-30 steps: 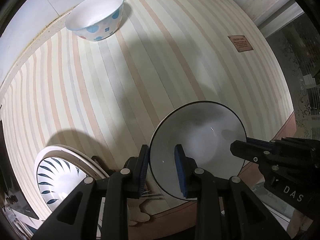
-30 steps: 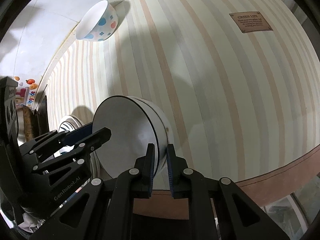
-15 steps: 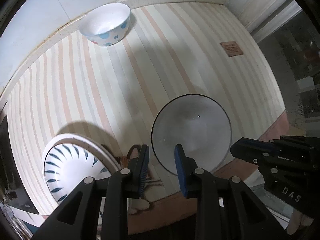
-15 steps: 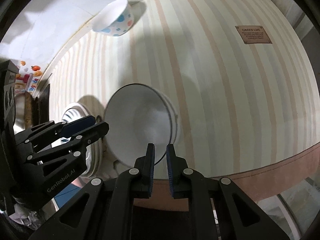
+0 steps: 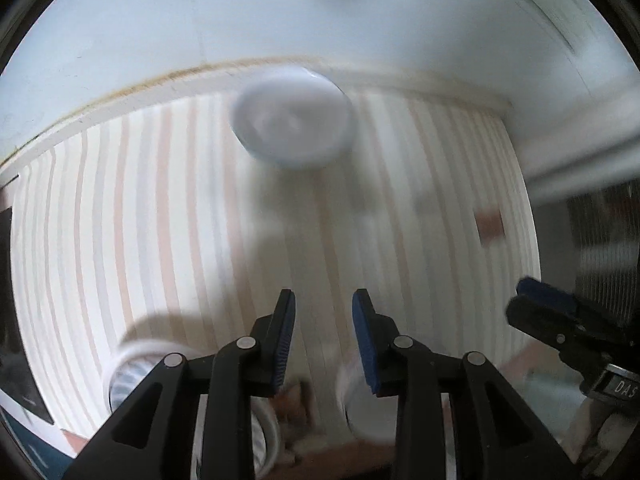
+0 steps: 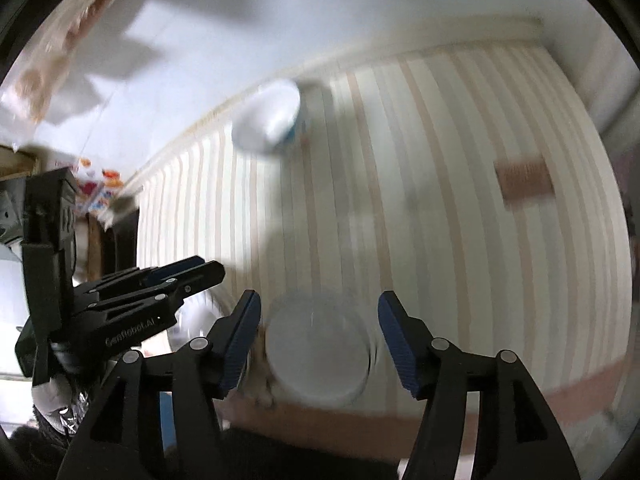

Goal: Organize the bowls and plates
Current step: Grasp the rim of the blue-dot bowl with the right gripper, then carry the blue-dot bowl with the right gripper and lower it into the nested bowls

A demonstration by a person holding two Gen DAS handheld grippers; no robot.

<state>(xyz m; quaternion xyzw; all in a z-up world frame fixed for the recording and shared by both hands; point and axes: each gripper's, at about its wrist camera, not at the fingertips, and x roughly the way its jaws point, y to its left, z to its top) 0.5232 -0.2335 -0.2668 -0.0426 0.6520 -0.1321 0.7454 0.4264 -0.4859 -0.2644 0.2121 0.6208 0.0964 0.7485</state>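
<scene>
Both views are motion-blurred. A white bowl with a dark rim (image 6: 318, 350) sits on the striped tablecloth near the front edge, below and between my right gripper's (image 6: 319, 326) open, empty jaws. In the left wrist view the same bowl (image 5: 352, 396) shows partly behind my right finger. My left gripper (image 5: 323, 326) is open and empty above the cloth. A white bowl with blue dots (image 5: 292, 120) stands at the back by the wall; it also shows in the right wrist view (image 6: 267, 122). A white plate with blue leaf marks (image 5: 128, 372) lies at front left.
The striped tablecloth (image 5: 180, 220) covers the table up to the white wall. A brown label (image 6: 524, 178) lies on the cloth at the right. The other gripper shows at each view's side (image 5: 560, 320), (image 6: 132, 300). Clutter stands off the table's left edge.
My right gripper has opened and let go of the dark-rimmed bowl, which now rests on the cloth. Both grippers have pulled up and back, tilting toward the wall.
</scene>
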